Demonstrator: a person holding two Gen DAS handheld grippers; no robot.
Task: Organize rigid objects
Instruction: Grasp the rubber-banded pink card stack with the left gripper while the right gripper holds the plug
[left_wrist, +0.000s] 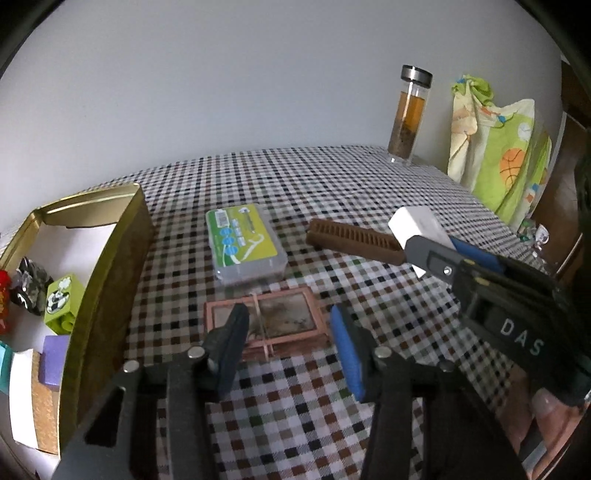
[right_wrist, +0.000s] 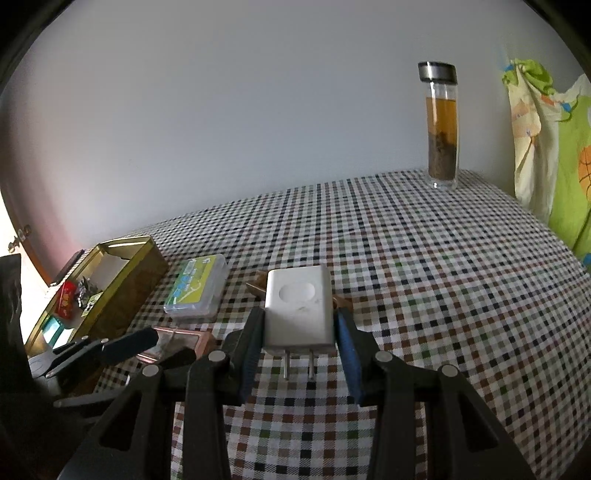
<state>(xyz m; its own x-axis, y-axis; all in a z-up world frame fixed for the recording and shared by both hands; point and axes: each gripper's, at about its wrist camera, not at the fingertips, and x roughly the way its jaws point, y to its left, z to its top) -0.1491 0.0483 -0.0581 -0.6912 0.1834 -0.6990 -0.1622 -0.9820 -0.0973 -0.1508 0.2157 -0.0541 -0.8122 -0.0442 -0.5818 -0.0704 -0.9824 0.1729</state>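
Overhead, your right tool (right_wrist: 299, 328) gripped the white plastic charger (right_wrist: 298, 308) off the desk; your left tool (left_wrist: 286, 332) gaped wide above the pink-framed flat case (left_wrist: 275, 317); only the right view showed prongs.

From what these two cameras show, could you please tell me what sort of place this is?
Probably a home, at a dining or side table: a checked tablecloth, a glass tea bottle by the plain wall, and a gold tin of small toys and household odds.

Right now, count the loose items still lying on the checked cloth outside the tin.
3: the floss-pick box beside the gold tin, the pink case before the left gripper, the brown comb behind the held white charger. Others may be hidden.
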